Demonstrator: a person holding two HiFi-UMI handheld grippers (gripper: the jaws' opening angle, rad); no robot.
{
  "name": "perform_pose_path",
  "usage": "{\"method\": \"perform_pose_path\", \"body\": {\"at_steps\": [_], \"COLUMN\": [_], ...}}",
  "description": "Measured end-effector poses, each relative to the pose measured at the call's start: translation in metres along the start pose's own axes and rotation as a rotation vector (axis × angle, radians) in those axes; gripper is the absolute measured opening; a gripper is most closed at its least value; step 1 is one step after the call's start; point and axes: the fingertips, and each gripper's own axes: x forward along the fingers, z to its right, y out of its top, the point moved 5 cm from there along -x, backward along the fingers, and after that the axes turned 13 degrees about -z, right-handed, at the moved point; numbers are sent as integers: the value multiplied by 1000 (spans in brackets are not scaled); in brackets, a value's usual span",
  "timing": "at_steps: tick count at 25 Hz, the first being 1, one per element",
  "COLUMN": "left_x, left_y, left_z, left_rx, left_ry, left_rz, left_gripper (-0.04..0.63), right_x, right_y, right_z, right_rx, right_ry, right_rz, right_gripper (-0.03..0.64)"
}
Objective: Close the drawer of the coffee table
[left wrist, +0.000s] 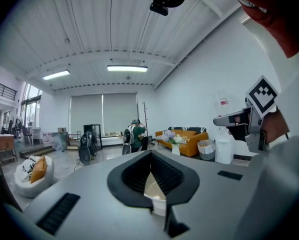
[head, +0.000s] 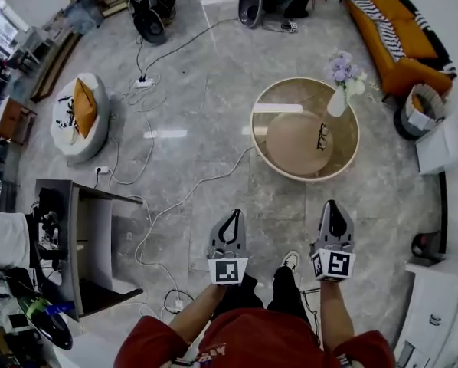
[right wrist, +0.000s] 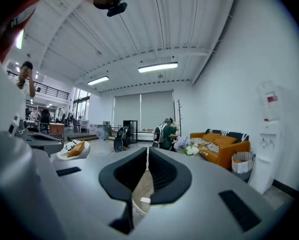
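Coffee table (head: 254, 133): well ahead of L gripper (head: 233, 215), R gripper (head: 333, 206); both clenched, empty. Open floor (head: 214, 113) btwn, cables (head: 184, 199) across.

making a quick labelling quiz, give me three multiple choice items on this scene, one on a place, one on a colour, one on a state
1. Where does the vase of flowers stand? A on the round coffee table; B on the floor; C on the beanbag.
2. What colour is the sofa? A grey; B orange; C green.
3. How are the jaws of the left gripper? A wide open; B shut on a cable; C shut, empty.

Answers: A, it stands at the table's edge; B, its cushions show orange; C, the tips meet with nothing between.
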Motion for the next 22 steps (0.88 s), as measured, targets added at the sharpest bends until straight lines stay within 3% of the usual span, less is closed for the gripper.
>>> {"method": "perform_pose_path", "body": {"at_steps": [4,8,15,22], "left_x": [-35,-57,-83,-91], "left_y": [68,110,157,179], "left_z": [-4,-21,-55,-70], "left_rx": [19,60,90,112], "left_ry": [-38,12,65,98], "left_rz": [78,157,255,313], "left_gripper": [15,14,14,14], "right_x": [-31,-41,-50,-45], "right_y": [56,93,158,181], "right_z": [-4,-24,-49,-48], "right_rx": [-72,-77,-19,-68], "right_ry": [8,20,46,50], "right_rz": [57,114,244,262], "right_gripper": [26,26,26,26]}}
